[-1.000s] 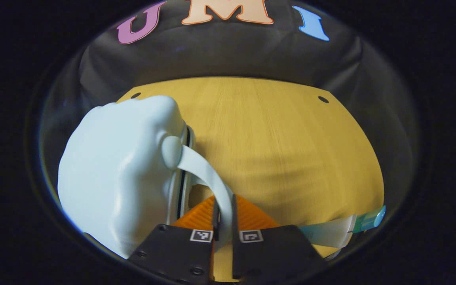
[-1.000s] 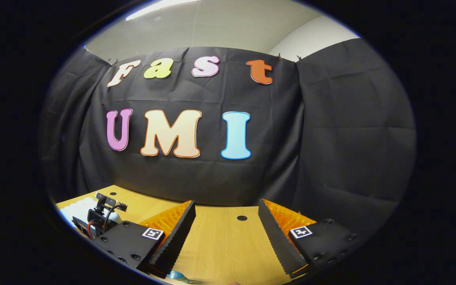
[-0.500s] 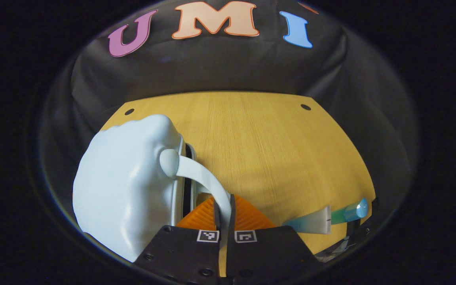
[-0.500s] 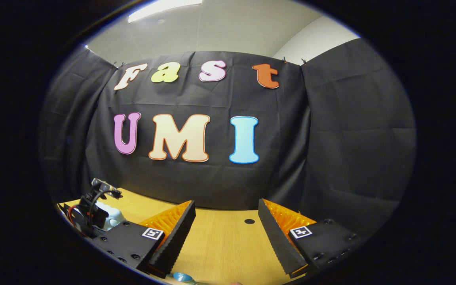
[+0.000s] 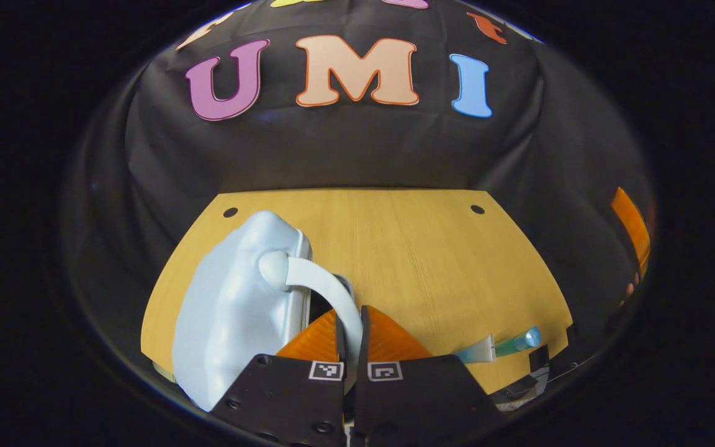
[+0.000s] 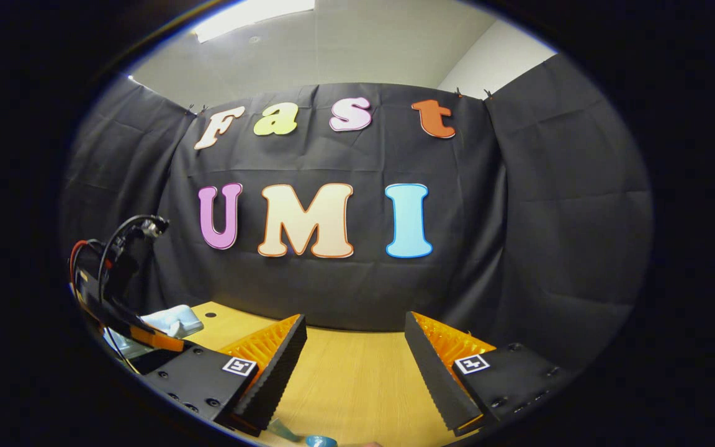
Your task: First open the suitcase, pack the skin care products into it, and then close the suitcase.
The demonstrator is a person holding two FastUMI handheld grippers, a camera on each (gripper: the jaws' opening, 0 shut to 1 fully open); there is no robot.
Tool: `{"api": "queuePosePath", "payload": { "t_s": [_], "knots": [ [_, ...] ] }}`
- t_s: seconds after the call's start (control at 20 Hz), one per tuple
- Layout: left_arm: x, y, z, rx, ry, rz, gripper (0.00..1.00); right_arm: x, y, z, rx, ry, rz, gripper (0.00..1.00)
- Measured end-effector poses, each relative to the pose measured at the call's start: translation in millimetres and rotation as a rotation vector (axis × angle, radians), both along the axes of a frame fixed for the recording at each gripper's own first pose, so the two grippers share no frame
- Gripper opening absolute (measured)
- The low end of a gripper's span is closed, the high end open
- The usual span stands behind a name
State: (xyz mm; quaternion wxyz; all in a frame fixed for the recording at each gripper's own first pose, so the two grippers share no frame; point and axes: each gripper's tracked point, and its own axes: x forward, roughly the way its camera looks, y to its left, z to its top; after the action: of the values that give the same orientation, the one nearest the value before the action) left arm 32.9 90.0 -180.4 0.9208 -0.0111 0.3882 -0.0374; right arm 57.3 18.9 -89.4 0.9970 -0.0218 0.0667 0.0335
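In the left gripper view, the left gripper (image 5: 350, 338) has its fingers clenched on the pale curved handle (image 5: 326, 288) of the light blue suitcase (image 5: 233, 316); the handle strip runs down into the narrow slot between the two fingers, and both press on it. The suitcase stands on its edge near the counter's left edge, its rounded shell facing left and its seam side facing the handle. One end of the handle joins the shell at a round knob, and the strip arcs from there down to the fingers.

A skin care tube (image 5: 499, 347) with a blue cap lies flat on the wooden counter (image 5: 419, 261) close to its near right corner, well apart from the suitcase, cap pointing toward the right edge. Two dark holes mark the counter's far corners.

In the right gripper view, the right gripper (image 6: 354, 363) hangs over the counter with its fingers released and spread wide, nothing between them. Just beneath them, at the near edge, the tube's blue cap shows. Farther left, the left gripper's body with its cables is seen beside a bit of the suitcase's shell.
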Motion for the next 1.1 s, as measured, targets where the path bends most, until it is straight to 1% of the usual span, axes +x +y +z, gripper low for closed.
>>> {"api": "queuePosePath", "payload": {
  "t_s": [0.15, 0.3, 0.5, 0.6, 0.8, 1.1],
  "knots": [
    [3.8, 24.6, 19.6, 0.004, -0.03, 0.002, 0.0, 2.2, 8.6, -1.4, 0.009, 0.006, -0.002, 0.99],
    [9.3, 60.0, 38.8, 0.016, -0.063, 0.023, 0.0, 2.8, 17.4, 0.4, 0.003, 0.0, -0.005, 0.99],
    [14.5, 110.7, 55.4, 0.089, -0.093, 0.028, 0.0, 5.0, 35.6, -1.1, -0.002, 0.0, -0.007, 0.99],
    [15.3, 135.9, 58.9, 0.108, -0.106, 0.046, 0.0, 7.0, 48.1, -1.9, 0.001, -0.002, -0.009, 0.99],
    [19.6, 176.2, 65.4, 0.104, -0.136, 0.078, 0.0, 12.3, 79.4, -6.0, 0.005, -0.004, -0.007, 0.99],
    [23.7, 248.8, 65.1, 0.122, -0.172, 0.123, 0.0, 12.0, 126.9, 1.1, -0.015, -0.034, 0.006, 0.99]
  ]
}}
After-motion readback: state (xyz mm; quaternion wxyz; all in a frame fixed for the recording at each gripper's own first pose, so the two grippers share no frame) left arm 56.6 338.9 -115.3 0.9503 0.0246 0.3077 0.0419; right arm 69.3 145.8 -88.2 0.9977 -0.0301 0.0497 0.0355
